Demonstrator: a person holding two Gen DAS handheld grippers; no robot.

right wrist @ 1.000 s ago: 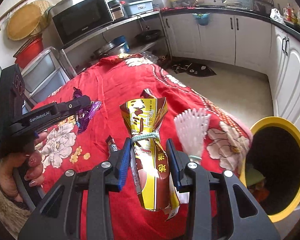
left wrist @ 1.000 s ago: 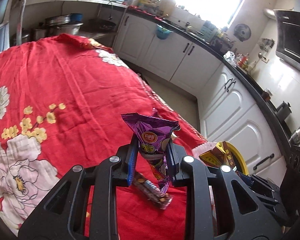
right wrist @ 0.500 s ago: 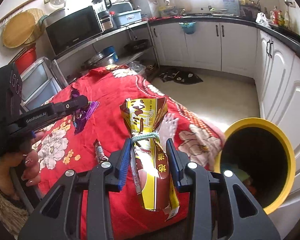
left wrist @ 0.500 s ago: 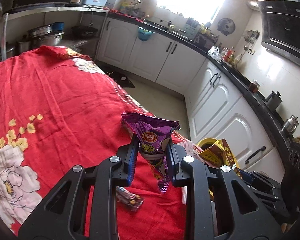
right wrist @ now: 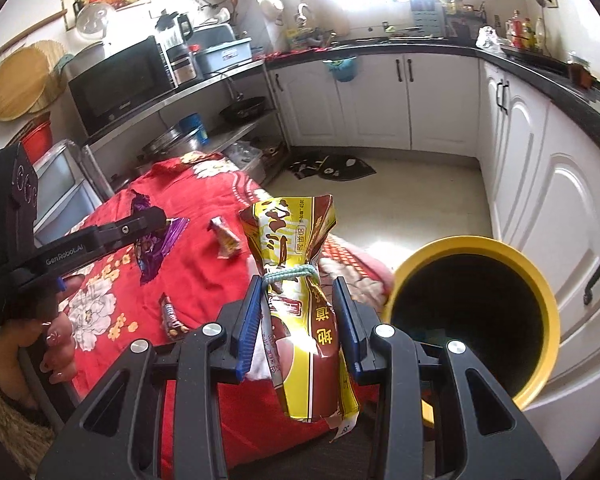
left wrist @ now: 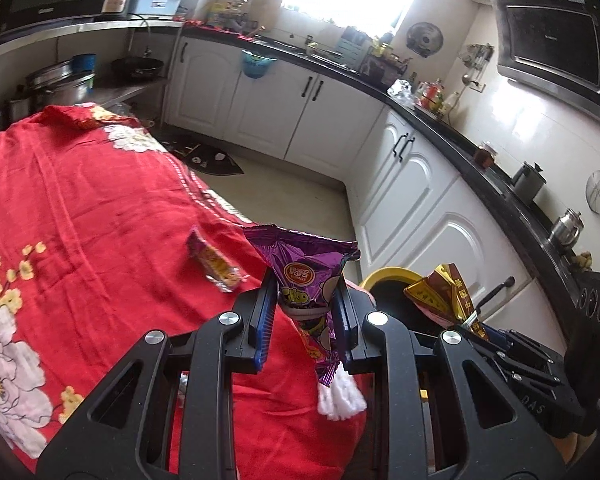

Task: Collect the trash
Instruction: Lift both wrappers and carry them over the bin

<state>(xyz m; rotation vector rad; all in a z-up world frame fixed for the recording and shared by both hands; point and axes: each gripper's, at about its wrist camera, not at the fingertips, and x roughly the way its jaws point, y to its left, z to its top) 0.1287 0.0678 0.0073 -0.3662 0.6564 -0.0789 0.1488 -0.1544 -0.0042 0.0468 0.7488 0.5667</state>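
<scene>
Clamping a purple wrapper [left wrist: 306, 280], left tool [left wrist: 306, 312], right tool [right wrist: 296, 316] clamped on yellow packet [right wrist: 296, 280], yellow bin [right wrist: 536, 280] beside.

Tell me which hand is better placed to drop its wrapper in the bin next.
Right, probably. The right gripper holds the yellow bag right beside the bin mouth; the left gripper with the purple wrapper sits farther back over the cloth.

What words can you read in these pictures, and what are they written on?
"GenRobot.AI": on the arm of the left tongs.
"45" and Chinese characters: on the yellow bag in the right tongs; the rest is too small.
Purple wrapper: logo too blurred.
Microwave: brand too small.
</scene>
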